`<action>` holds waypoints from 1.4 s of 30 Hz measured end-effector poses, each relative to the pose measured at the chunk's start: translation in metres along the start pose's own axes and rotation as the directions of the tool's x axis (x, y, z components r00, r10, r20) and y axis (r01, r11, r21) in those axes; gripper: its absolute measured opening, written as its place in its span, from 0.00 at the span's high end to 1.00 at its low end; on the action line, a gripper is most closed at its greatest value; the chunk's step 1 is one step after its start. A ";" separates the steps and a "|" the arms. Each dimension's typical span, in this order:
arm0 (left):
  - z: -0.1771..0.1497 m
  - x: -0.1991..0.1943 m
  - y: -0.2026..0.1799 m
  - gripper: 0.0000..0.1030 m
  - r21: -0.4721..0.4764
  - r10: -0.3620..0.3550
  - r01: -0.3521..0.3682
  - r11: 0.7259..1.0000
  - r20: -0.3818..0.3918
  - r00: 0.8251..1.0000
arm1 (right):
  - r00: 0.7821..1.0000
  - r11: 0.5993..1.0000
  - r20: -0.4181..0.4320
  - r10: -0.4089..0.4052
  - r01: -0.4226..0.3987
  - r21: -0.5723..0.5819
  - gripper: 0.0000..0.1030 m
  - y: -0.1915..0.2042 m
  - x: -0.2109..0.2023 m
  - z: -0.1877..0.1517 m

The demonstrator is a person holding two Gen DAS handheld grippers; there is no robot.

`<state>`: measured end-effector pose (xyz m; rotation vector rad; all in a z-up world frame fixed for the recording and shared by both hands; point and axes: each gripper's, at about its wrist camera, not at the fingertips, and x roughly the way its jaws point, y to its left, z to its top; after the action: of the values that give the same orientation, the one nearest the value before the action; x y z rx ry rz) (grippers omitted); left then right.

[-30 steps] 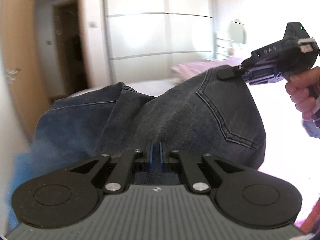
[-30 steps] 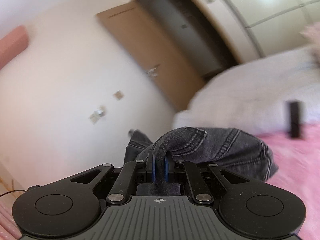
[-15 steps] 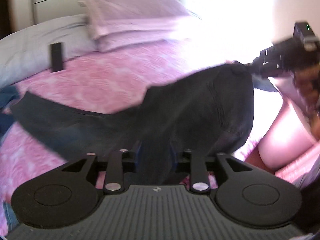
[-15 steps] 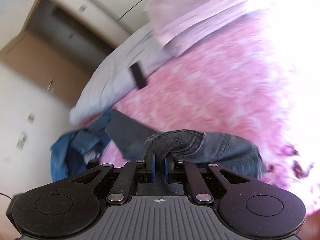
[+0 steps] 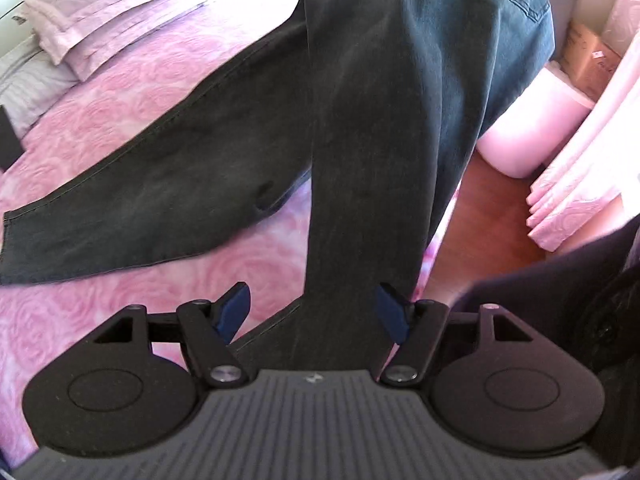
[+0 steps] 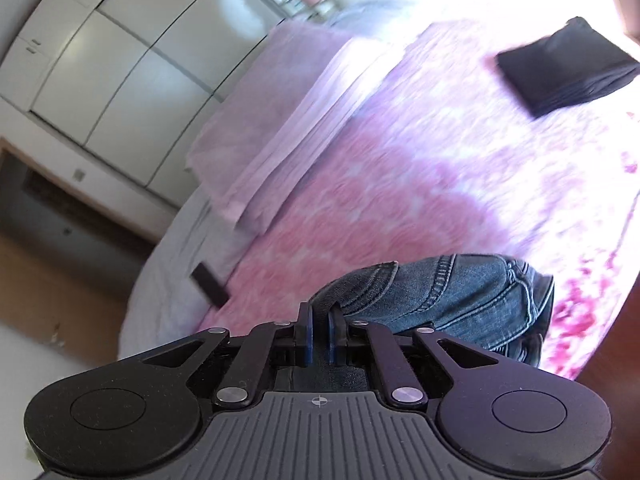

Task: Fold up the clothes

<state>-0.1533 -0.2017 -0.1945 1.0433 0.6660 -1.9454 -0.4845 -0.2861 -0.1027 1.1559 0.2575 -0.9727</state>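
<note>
Over bed [image 5: 120, 92] jeans [image 5: 380, 120] hang lengthwise; legs trail left.

Hanging jeans [image 5: 380, 128] block ahead; bedspread [image 5: 120, 88] leftward seems open.

Pink rose bedspread [image 5: 120, 112], white wardrobe [image 6: 120, 60], wooden floor [image 5: 488, 216]

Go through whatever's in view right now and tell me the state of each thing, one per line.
left gripper: open, jeans fabric passing between its fingers, not clamped
right gripper: shut on the jeans
jeans: unfolded, partly lifted, one leg spread flat on the bed
bed: covered with a pink spread
pillows: stacked at the head
dark garment: folded, lying on the bed
</note>
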 end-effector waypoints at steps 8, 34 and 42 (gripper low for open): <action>0.023 -0.030 0.030 0.37 -0.145 0.128 -0.115 0.983 0.079 0.989 | 1.000 0.996 -0.009 -0.020 0.019 -0.083 0.95 0.055 0.069 0.040; -0.010 0.129 -0.046 0.88 0.078 0.336 -0.327 0.942 -0.203 0.920 | 0.863 0.463 -0.293 -0.411 -0.079 -0.883 0.22 -0.083 0.313 -0.041; 0.071 0.007 0.065 0.96 -0.036 0.505 -0.512 0.858 -0.112 0.856 | 0.926 0.044 -0.235 -0.297 -0.232 -0.972 0.22 -0.058 0.338 -0.063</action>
<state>-0.1306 -0.2924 -0.1680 1.1442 0.4410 -1.4086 -0.3120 -0.4086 -0.3797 -0.1101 1.1358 -0.3029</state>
